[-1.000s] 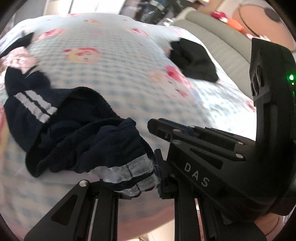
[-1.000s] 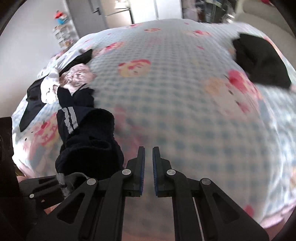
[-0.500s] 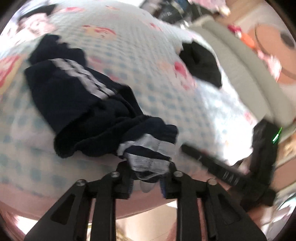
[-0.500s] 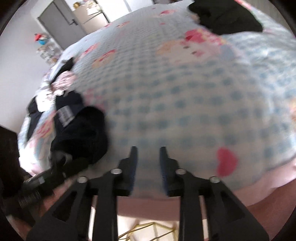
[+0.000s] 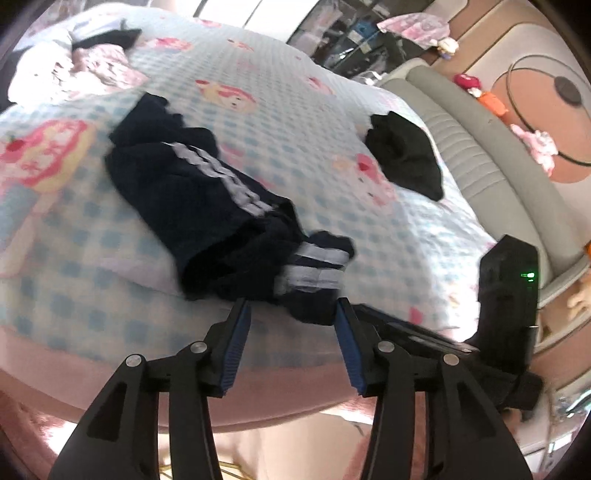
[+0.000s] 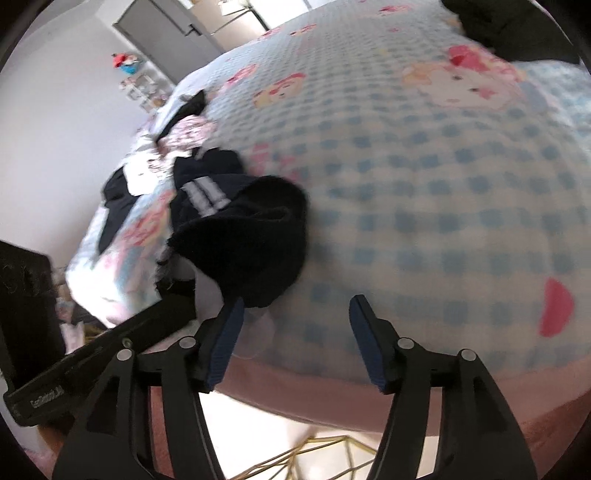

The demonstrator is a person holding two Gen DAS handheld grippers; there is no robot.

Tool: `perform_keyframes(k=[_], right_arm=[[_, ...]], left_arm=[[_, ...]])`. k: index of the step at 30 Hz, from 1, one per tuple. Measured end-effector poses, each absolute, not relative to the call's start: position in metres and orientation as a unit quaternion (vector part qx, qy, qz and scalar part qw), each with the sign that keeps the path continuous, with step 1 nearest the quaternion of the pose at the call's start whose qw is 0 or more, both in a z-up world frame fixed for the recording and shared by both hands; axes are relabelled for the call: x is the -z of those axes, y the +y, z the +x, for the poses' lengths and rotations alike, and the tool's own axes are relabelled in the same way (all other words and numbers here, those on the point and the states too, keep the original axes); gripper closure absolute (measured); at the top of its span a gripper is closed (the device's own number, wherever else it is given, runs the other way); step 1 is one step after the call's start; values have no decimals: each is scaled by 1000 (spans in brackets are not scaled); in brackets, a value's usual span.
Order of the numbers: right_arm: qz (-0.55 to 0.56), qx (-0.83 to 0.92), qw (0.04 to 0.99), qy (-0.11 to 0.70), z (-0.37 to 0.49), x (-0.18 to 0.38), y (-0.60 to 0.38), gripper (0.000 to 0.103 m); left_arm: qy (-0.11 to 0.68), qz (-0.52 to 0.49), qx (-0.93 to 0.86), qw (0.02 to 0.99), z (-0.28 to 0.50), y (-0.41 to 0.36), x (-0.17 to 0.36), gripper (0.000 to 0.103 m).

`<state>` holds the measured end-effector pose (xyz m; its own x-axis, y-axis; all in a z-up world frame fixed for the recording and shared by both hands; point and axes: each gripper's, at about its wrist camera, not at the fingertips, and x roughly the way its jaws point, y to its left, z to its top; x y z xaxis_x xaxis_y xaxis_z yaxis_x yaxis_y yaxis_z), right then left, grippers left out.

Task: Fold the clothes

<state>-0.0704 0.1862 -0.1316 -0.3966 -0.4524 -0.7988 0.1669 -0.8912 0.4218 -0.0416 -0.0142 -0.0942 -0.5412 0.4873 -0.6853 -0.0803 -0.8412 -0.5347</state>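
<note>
Left wrist view: left gripper (image 5: 293, 320) jaws spread wide, holding nothing; the dark navy garment (image 5: 207, 206) with white stripes lies crumpled on the checked bedspread (image 5: 303, 122), centre-left of frame, its striped cuff end just ahead of the fingertips, lower centre. Second black garment (image 5: 404, 155) lies well apart at upper right, near the grey headboard (image 5: 476, 147). Pile of pale clothes (image 5: 74, 66) at upper left. Right gripper's body with a green LED sits at right edge. No readable writing here. Right wrist view: right gripper (image 6: 295, 314) jaws also wide apart, empty, over the bed edge. Navy garment (image 6: 236, 236) sits centre-left, bunched, just ahead of the left fingertip. The left gripper's arm crosses lower left, carrying small white lettering, too blurred to read. Grey door (image 6: 166, 29) at upper left.
</note>
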Motion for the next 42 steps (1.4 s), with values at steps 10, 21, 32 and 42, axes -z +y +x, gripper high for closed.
perform_keyframes(k=[10,21,32,42], right_arm=[[477,842,180,-174,-76,106,193,25],[535,825,176,-50,-84,148,138,73],[493,868,56,-30,-85,128,194,90],[516,834,132,-143,-87,136,219,72]], left_arm=[[-300,-402,-852,150,-50,-41,91,49],[-213,-467,-846,146,-80,-35,110,43],[-143,-453,-875,91,-75,-17,101,91],[-194,-422,-886,-11,-46,-84,91,91]])
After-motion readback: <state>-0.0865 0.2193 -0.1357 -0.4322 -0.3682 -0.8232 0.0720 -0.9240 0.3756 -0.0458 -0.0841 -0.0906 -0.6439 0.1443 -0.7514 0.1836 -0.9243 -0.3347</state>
